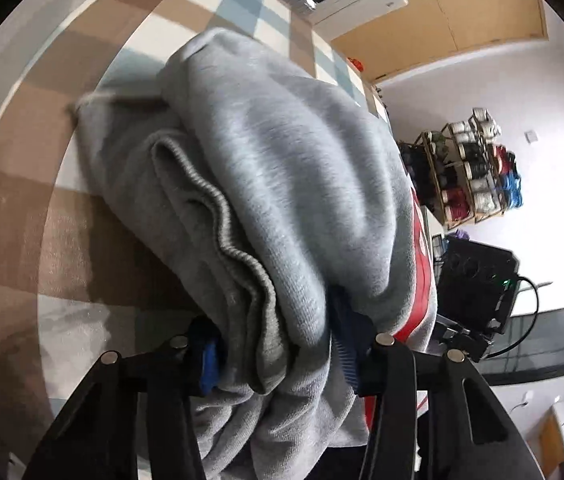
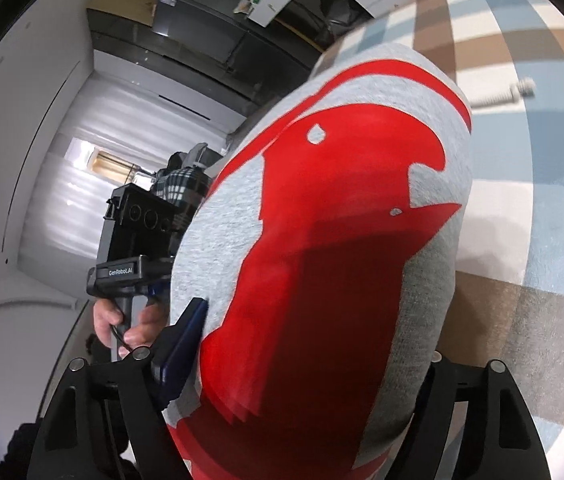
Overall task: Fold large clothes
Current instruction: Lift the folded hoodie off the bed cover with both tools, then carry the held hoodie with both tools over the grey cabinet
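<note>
A grey sweatshirt with a red print is bunched in thick folds over the checked tablecloth. My left gripper is shut on a wad of its folded layers and ribbed hem, with blue pads on either side of the cloth. In the right wrist view the sweatshirt's red-printed side fills the middle. My right gripper is shut on that cloth; one blue pad shows at the left, the other is hidden behind fabric.
The other hand-held gripper and the person's hand are at the left of the right wrist view. A white bolt-like object lies on the tablecloth. A rack of spools and a black device stand beyond the table.
</note>
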Demonstrator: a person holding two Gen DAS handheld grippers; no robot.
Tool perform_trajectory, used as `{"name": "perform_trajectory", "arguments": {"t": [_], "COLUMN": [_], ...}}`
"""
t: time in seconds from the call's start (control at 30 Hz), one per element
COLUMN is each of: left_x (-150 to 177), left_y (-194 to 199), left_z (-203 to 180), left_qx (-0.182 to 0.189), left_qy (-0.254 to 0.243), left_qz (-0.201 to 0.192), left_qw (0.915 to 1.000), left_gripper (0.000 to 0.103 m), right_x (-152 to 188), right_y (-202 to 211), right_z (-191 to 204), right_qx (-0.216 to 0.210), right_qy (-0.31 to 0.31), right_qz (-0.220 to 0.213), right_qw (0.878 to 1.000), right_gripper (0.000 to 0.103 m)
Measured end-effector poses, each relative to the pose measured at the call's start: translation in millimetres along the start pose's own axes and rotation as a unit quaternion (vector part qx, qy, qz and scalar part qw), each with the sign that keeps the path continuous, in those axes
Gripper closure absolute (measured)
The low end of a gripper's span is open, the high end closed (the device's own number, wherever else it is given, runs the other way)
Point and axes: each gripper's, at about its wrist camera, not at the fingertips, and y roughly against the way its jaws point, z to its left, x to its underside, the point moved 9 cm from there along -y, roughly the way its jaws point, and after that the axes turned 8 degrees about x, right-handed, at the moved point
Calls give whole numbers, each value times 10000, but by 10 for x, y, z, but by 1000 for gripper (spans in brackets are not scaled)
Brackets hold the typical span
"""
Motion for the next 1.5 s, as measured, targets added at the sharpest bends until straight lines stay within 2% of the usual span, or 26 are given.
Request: {"name": "perform_trajectory", "arguments": {"t": [0.1, 0.33, 0.6, 0.7, 0.8, 0.97, 1.0, 1.1, 1.2, 1.27, 1.3, 1.33, 1.4, 1.43, 1.47, 1.5], "left_x": [-52, -55, -279, -378, -490, -592, -609, -670, -713, -716, -701, -681, -581, -527, -446, -381], "left_y": [73, 231, 991, 1262, 1617, 2286, 2303, 2736, 3014, 3095, 3065, 3006, 2739, 2643, 2501, 2421], "left_z": [-19, -298, -534, -588, -594, -575, -571, -391, -179, 174, 403, 527, 1276, 1531, 1879, 2129], "left_qx": [61, 188, 437, 296, -12, -439, -508, -868, -1280, -1576, -1702, -1753, -1850, -1909, -2062, -1898], "left_qy": [4, -335, -777, -906, -1022, -1146, -1145, -1080, -1023, -863, -685, -540, 91, 308, 538, 657], "left_qz": [-17, -206, -863, -1002, -1039, -1416, -1492, -1710, -1817, -1855, -1771, -1708, -1425, -1295, -1168, -1306], "left_qw": [10000, 9990, 9923, 9904, 9893, 9823, 9808, 9755, 9696, 9661, 9670, 9681, 9723, 9725, 9700, 9709], "left_gripper": [62, 62, 62, 62, 62, 62, 62, 62, 62, 62, 62, 62, 62, 62, 60, 50], "right_x": [-33, -184, -525, -665, -812, -1095, -1154, -1258, -1299, -1223, -1161, -1081, -939, -803, -699, -617], "right_y": [64, 273, 394, 344, 193, -195, -327, -648, -1190, -1516, -1815, -2056, -2470, -2759, -2950, -3067], "right_z": [97, 449, 1239, 1590, 2023, 2690, 2851, 3160, 3447, 3502, 3487, 3439, 3301, 3141, 3008, 2909], "right_qx": [50, -55, -353, -393, -347, -746, -890, -1232, -1817, -2091, -2167, -2124, -1844, -1519, -1253, -1210], "right_qy": [51, 167, 356, 471, 708, 908, 920, 935, 724, 500, 282, 155, 125, 42, -18, 33], "right_qz": [-108, -362, -711, -804, -905, -945, -940, -848, -610, -435, -219, -38, 249, 549, 760, 767], "right_qw": [9999, 9992, 9962, 9949, 9928, 9886, 9873, 9843, 9788, 9757, 9756, 9770, 9825, 9869, 9892, 9897], "right_gripper": [26, 27, 27, 27, 27, 27, 27, 27, 27, 27, 27, 27, 27, 27, 26, 26]}}
